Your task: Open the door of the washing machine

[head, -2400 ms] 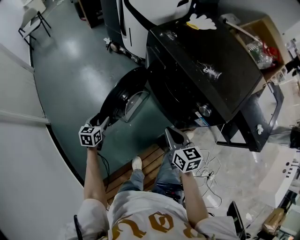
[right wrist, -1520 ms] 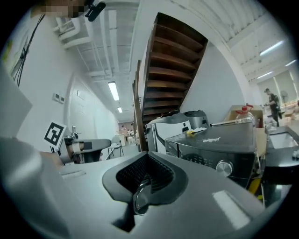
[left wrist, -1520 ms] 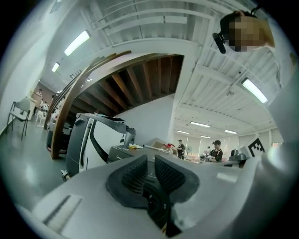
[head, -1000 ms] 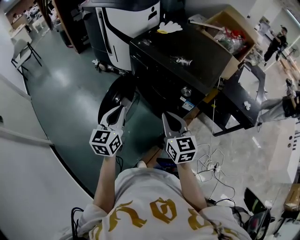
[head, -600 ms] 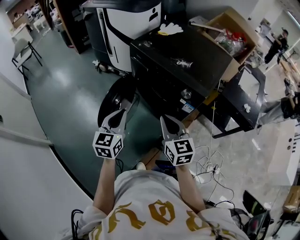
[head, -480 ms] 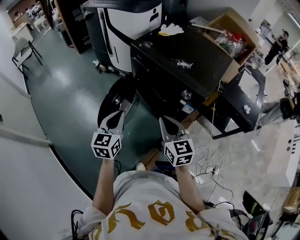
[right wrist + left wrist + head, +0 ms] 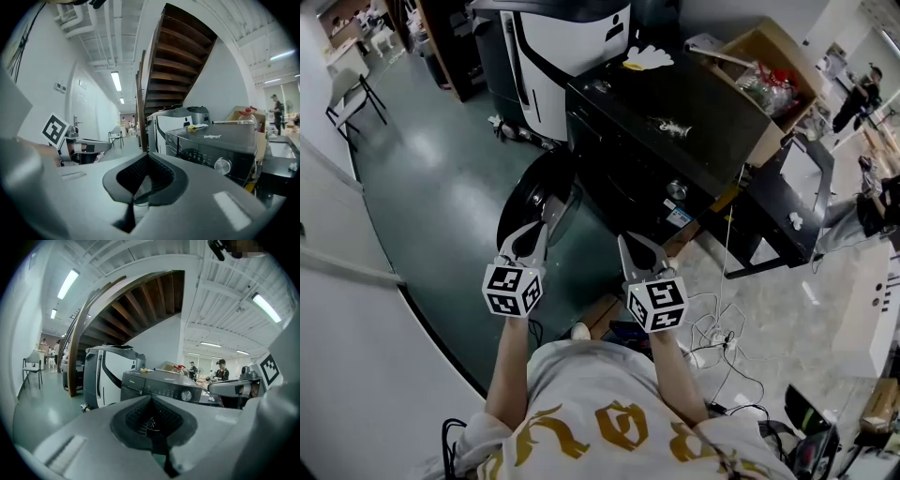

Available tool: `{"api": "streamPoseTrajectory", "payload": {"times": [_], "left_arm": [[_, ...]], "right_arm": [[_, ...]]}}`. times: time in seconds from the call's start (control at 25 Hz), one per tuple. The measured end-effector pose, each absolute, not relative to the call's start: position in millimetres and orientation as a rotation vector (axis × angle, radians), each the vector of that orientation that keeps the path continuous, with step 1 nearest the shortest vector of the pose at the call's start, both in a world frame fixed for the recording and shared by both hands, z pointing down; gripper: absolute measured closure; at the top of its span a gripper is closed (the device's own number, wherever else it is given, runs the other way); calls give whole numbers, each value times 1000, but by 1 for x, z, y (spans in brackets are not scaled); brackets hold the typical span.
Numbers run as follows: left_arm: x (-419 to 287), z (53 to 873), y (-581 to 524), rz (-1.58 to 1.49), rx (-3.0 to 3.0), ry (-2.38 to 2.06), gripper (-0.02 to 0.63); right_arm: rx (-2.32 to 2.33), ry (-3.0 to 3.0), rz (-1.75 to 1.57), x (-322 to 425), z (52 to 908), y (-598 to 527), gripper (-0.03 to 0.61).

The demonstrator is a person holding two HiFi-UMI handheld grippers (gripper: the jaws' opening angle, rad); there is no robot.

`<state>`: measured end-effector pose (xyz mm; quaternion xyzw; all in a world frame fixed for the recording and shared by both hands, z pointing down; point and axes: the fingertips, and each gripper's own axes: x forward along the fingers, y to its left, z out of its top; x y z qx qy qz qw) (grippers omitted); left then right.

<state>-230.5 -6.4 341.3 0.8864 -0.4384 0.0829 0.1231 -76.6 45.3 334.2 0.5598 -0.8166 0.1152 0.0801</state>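
The black washing machine [image 7: 675, 122] stands ahead of me, with a round dial [image 7: 678, 190] on its front panel. Its round door [image 7: 530, 192] is swung open to the left over the green floor. My left gripper [image 7: 546, 214] is held in the air just short of the door's rim, jaws shut and empty. The right gripper [image 7: 625, 242] hovers beside it, below the machine's front, also shut on nothing. In the left gripper view the machine [image 7: 159, 387] rises behind the closed left gripper [image 7: 151, 401]. The right gripper view shows the machine [image 7: 211, 145] past the right gripper [image 7: 145, 161].
A white and black appliance [image 7: 553, 47] stands behind the washer. A cardboard box [image 7: 769, 66] of bottles sits at its right, over a black bench [image 7: 778, 202]. Cables and a power strip [image 7: 717, 337] lie on the floor. A wooden pallet [image 7: 600, 314] is by my feet.
Since the earliest frame both grippers have risen and come side by side as the view tilted up. Over the last second they barely move. The door stays open.
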Motion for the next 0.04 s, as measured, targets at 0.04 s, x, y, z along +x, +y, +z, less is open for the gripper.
{"api": "streamPoseTrajectory", "payload": {"times": [0.04], "left_arm": [[-231,341,-7,239,2586,-1279,614]], "right_arm": [[1677,-2441,344,-76,335,45,558]]}}
